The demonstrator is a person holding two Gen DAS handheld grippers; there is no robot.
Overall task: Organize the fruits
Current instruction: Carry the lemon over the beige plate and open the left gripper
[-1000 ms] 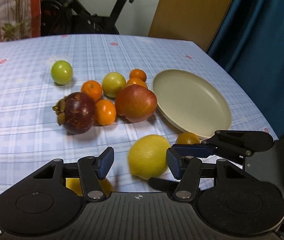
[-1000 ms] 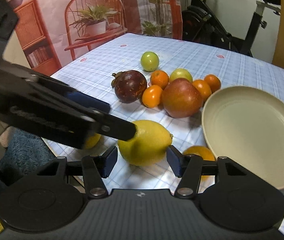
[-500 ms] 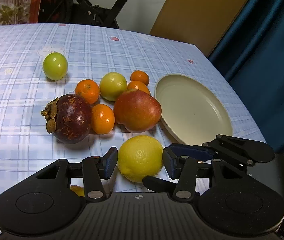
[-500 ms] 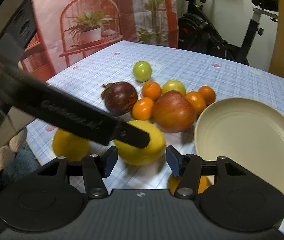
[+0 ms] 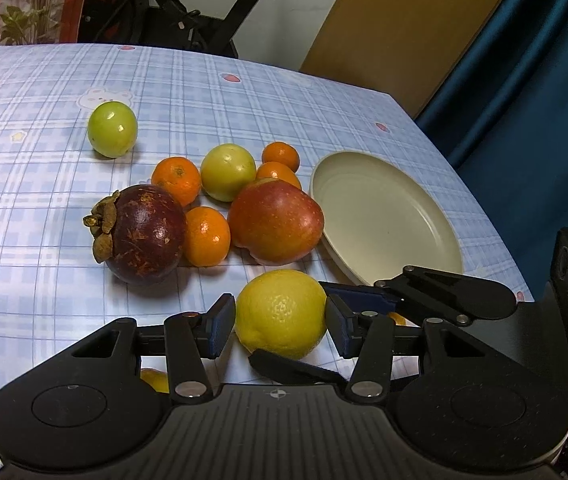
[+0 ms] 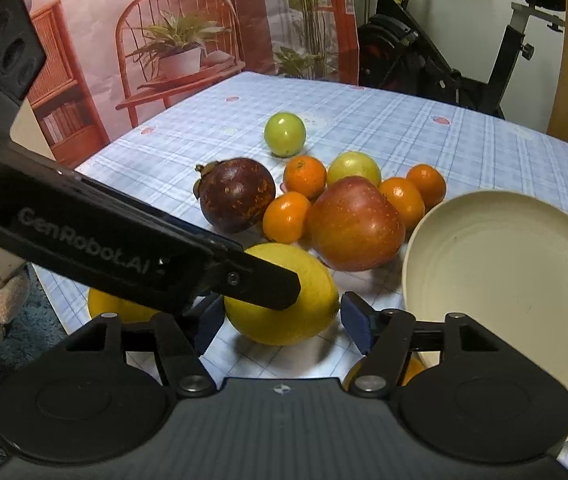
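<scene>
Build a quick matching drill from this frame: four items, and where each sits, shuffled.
Items:
1. lemon
2. plate
3. mangosteen
4. lone green fruit

Places:
A. far side, apart from the cluster
B. between the left gripper's pads
C. right of the red apple, nothing on it
D. left end of the cluster, next to a tangerine

Pairs: 1-B, 2-C, 3-D, 4-A
</scene>
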